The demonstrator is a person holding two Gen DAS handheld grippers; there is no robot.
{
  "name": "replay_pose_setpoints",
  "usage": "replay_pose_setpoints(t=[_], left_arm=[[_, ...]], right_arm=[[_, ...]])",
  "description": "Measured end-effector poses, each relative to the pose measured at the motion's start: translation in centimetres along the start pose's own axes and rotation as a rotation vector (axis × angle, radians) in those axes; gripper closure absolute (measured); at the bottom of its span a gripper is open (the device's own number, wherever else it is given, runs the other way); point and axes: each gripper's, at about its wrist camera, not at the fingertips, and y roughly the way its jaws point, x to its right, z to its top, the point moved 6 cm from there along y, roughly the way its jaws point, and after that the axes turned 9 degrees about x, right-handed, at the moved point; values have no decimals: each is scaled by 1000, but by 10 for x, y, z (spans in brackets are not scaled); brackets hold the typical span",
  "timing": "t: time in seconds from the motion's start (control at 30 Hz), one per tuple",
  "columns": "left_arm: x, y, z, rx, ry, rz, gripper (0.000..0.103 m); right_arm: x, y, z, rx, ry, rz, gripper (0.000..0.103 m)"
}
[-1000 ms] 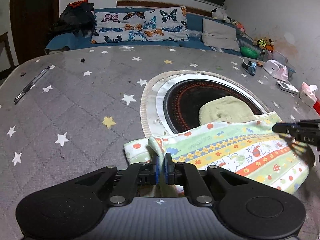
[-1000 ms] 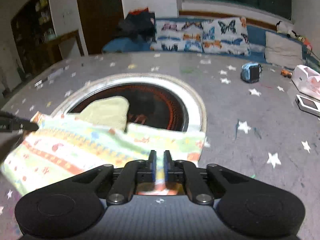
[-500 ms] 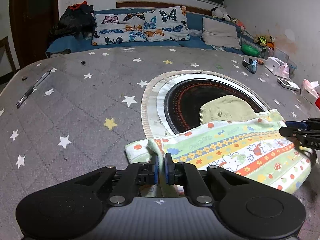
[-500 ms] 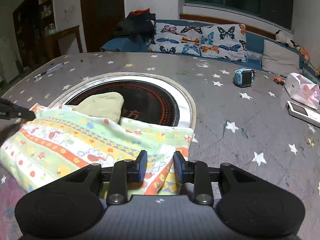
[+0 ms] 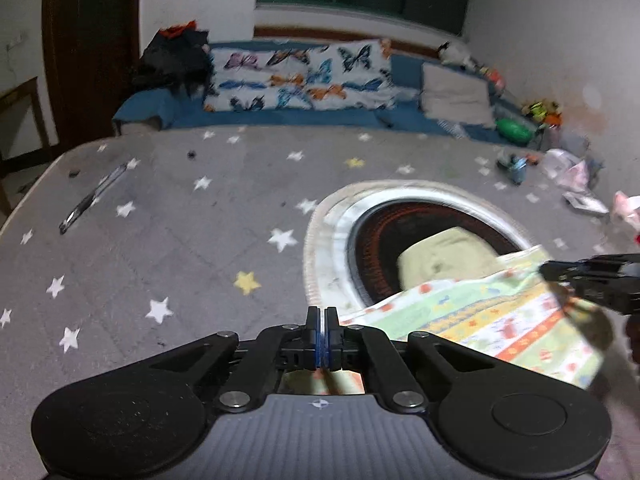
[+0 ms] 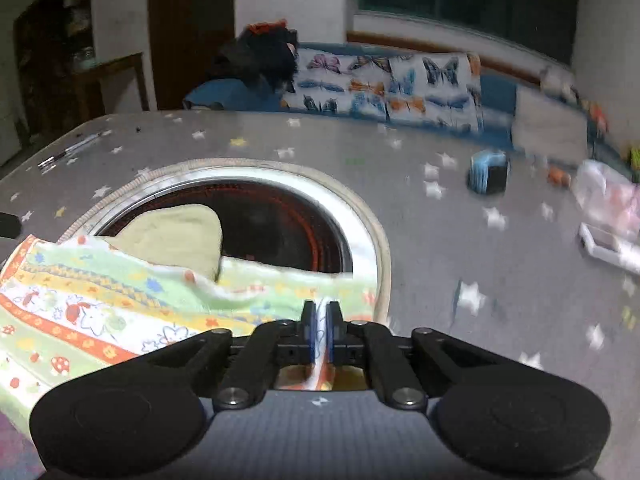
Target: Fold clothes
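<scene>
The right gripper (image 6: 319, 316), spread half a second ago, has just clenched on the patterned cloth (image 6: 120, 300) on the desk (image 6: 460, 248); the left gripper (image 5: 323, 322) is clenched, perhaps on the cloth's corner, hidden and blurred.

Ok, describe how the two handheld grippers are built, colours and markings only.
Both alike: the left gripper and the right gripper have matte black linkage arms with silver pivot screws, blue pads on narrow black fingers, two round black discs, and a ribbed grey body bearing a small crosshair mark.
</scene>
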Motion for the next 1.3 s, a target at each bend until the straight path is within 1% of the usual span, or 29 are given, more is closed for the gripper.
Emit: replay_pose_setpoints(t=[0.03,0.1,0.13,0.17,0.2,0.23,0.27,0.37,0.4,0.47,0.5,0.53,0.6,0.67,0.7,0.77,0.87,0.9,0.97,1.03,1.2,1.3], left_arm=[[5,-4,3,4,-1,-26,101],[21,-8,6,-4,-7,-108,99],[32,-7,6,-19,-2,-155,99],[43,-4,5,-33,9,-189,99],[55,0,3,-45,26,-214,99],[65,5,0,-56,41,-234,99],[75,11,-3,-70,51,-251,99],[96,22,-12,-102,68,-287,99],[101,24,-15,-110,74,-294,99],[105,27,-21,-113,94,-294,99],[106,29,-24,-116,105,-293,99],[105,32,-27,-122,116,-286,98],[100,37,-32,-133,126,-260,98],[94,39,-30,-138,97,-258,98],[91,39,-27,-137,77,-259,98],[86,39,-19,-124,55,-255,98],[80,48,-17,-129,64,-237,96],[77,53,-19,-138,53,-233,96],[73,56,-21,-137,34,-239,96],[72,54,-22,-134,32,-241,96],[80,42,-31,-108,103,-243,95],[86,36,-37,-99,124,-261,94]], right_arm=[[1,-3,0,9,10,-3,96],[1,-13,7,36,20,-3,93],[0,-17,10,47,20,5,93],[-5,-22,14,57,21,39,93],[-11,-22,15,46,20,84,93],[-18,-23,17,36,18,127,92],[-24,-21,17,33,-5,148,91],[-44,-11,21,26,-84,206,85],[-49,-6,22,19,-101,220,82],[-54,12,21,-22,-102,240,80],[-57,19,20,-36,-106,243,82],[-59,25,19,-50,-112,246,86],[-63,33,21,-36,-136,226,86],[-67,37,23,-24,-144,215,85],[-69,39,23,-19,-143,211,83],[-68,35,26,-8,-121,220,82],[-65,17,30,9,-68,264,82],[-64,11,31,15,-51,278,82],[-70,1,24,0,-58,319,82],[-78,-9,10,-8,-100,327,81],[-80,-35,-23,27,-149,281,80],[-81,-54,-33,44,-153,261,80]])
